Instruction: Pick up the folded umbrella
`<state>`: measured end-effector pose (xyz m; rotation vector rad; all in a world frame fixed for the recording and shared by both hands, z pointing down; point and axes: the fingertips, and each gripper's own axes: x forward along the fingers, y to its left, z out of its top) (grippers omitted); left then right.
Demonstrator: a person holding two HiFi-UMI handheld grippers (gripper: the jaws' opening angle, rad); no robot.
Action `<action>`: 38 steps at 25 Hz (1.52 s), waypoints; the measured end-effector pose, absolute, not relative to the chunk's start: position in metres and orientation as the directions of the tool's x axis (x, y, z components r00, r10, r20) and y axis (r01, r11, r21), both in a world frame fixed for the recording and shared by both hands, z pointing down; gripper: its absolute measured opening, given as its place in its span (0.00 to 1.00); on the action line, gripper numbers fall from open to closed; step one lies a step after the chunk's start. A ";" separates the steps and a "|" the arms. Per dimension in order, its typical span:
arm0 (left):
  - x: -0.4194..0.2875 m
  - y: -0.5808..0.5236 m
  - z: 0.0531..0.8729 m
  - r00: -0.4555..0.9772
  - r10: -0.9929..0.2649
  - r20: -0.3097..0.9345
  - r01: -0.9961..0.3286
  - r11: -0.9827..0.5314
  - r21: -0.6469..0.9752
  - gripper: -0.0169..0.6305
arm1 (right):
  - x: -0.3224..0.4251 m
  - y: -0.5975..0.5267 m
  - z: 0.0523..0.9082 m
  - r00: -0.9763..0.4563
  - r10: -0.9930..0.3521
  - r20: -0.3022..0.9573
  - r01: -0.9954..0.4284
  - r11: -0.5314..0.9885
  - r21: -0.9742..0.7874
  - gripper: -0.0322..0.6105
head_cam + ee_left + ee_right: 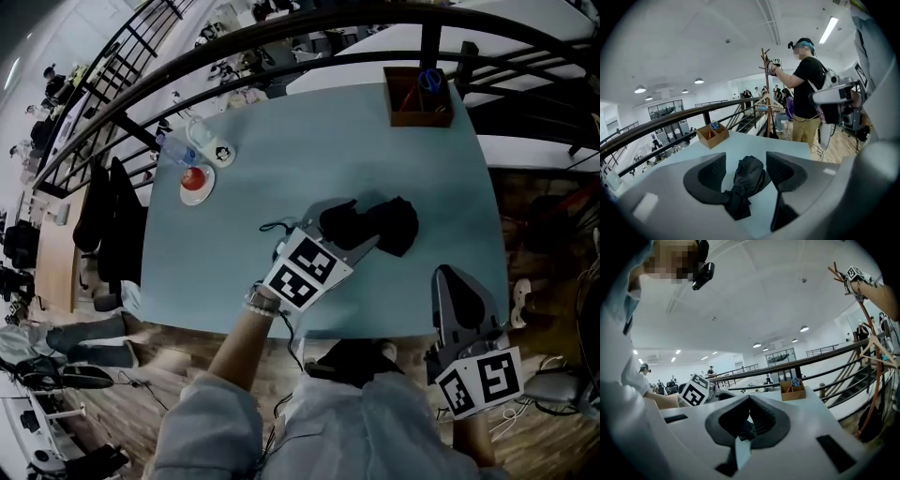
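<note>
On the pale blue table, a little towards its near edge, the folded black umbrella lies flat. In the head view its long axis runs across the picture, with a bunched, wider end on the right and its left end under the left gripper. A thin dark cord loops out on the table just beyond that covered end. In the left gripper view the umbrella runs almost straight away from the camera, its rounded end farthest off and loose cloth trailing at the near end. There the left gripper has its jaws wide apart with the umbrella lying between them; bare table shows on each side and neither pad presses on the cloth. Which end carries the handle cannot be made out. The right gripper is beside the table's near right corner, well apart from the umbrella; in its own view the right gripper has its jaw tips together. A small dark shape low between those jaws is too unclear to name. A wooden box stands at the far edge of the table.
</note>
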<state>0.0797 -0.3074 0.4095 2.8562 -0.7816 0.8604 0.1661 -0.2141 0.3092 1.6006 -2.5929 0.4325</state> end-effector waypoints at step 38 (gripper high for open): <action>0.085 -0.335 0.636 0.288 0.111 0.951 0.030 -0.994 0.107 0.48 | 0.165 -0.270 0.360 -0.329 -0.872 0.363 -0.941 0.272 -0.200 0.05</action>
